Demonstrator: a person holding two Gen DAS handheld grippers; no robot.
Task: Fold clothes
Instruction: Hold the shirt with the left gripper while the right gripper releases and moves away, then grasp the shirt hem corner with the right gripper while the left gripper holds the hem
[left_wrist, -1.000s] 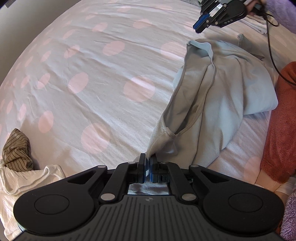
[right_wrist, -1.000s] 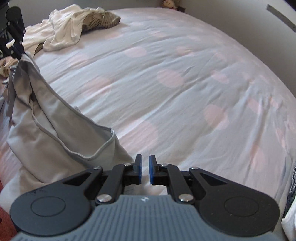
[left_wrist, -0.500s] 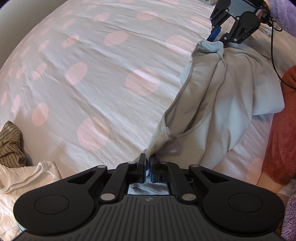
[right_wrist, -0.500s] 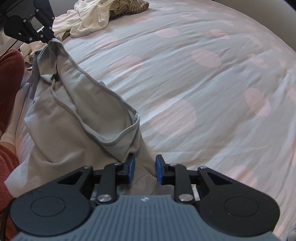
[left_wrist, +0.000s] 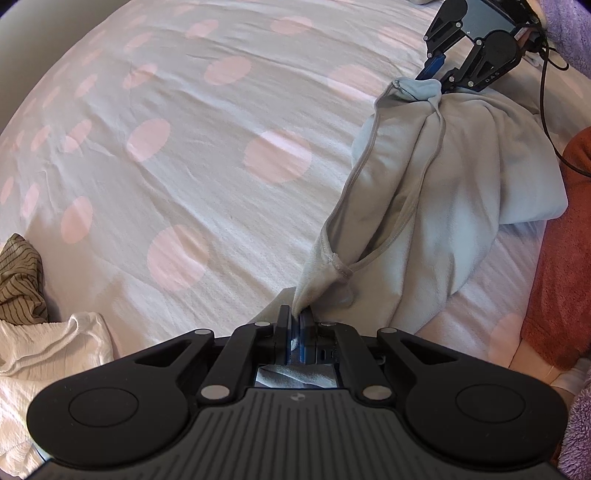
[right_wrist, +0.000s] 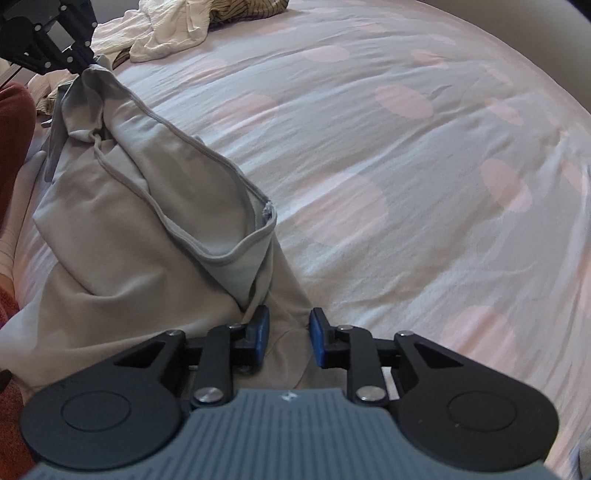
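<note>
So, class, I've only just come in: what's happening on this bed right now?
A person with a handheld gripper in each hand is folding a grey garment on a pink-spotted bedsheet. The left gripper is shut on one corner of it. The right gripper is open, its fingers either side of the fabric at the opposite end, not yet closed. The garment is bunched between them, not spread flat. A white garment and a striped garment lie in a pile at the side.
</note>
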